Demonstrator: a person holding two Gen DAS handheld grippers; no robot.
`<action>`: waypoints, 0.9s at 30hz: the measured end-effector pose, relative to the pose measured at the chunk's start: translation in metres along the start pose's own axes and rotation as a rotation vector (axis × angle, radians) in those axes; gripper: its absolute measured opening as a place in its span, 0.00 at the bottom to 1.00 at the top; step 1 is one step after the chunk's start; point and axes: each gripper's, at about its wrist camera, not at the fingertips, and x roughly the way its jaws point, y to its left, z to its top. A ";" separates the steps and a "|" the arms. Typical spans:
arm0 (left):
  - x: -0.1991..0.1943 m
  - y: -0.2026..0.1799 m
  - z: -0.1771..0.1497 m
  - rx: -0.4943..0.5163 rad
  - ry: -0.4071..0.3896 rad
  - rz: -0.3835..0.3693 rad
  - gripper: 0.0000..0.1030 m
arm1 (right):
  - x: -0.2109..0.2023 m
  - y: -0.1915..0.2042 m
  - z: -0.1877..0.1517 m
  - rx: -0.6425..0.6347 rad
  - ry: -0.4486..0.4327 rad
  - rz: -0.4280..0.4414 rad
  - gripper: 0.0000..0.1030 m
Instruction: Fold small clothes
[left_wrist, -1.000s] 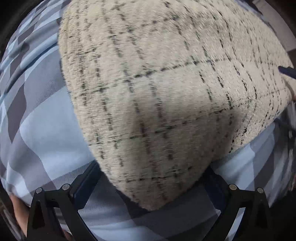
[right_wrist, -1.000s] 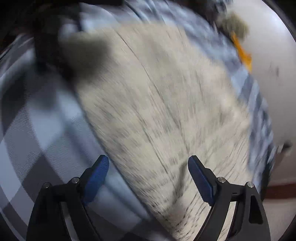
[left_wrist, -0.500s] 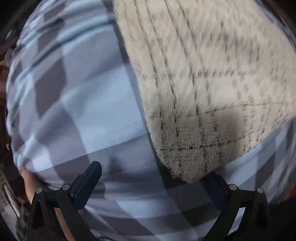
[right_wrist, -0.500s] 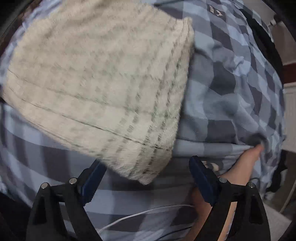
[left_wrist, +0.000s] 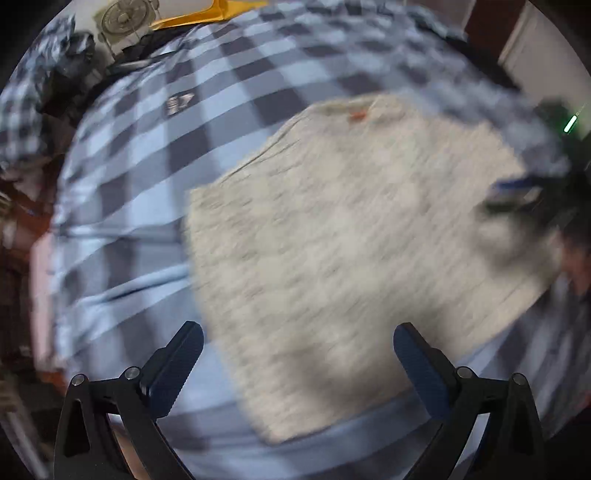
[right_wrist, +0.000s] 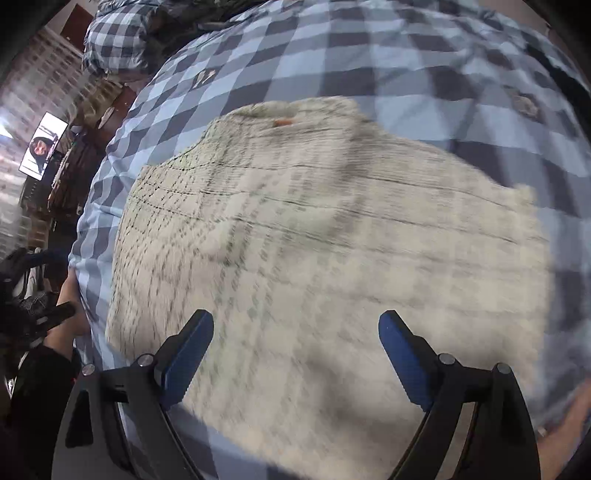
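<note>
A bed took up most of the room in front of me, covered by a smooth checked bedspread (right_wrist: 369, 48) in pale blue and slate grey, its squares running off towards the far edge. On the middle of it lay the garment (right_wrist: 314, 240), a cream, fuzzy knit crossed by thin dark grid lines, spread flat in a rough rectangle with soft, rounded corners. A small orange tag (right_wrist: 282, 122) sat near its far edge. Bare bedspread showed all round the knit, widest on the far side and to the left. The left tool (left_wrist: 297, 363) hung above the near edge with its jaws wide and nothing between them. The right tool (right_wrist: 295, 350) also stood wide and empty over the knit's near half, its blue ribbed pads (right_wrist: 400, 354) clear of the cloth. At the left of the bed a hand (right_wrist: 68, 295) showed, and a lit screen (right_wrist: 42, 146) farther off.
</note>
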 end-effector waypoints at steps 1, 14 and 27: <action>0.014 -0.001 0.007 -0.016 -0.015 -0.058 1.00 | 0.011 0.011 0.002 -0.022 0.007 0.006 0.86; 0.136 0.043 0.006 -0.063 0.066 -0.060 1.00 | 0.021 -0.039 -0.014 -0.251 0.049 -0.386 0.98; 0.083 0.101 0.031 -0.338 -0.090 0.064 1.00 | -0.049 -0.083 0.016 0.165 -0.181 -0.277 0.98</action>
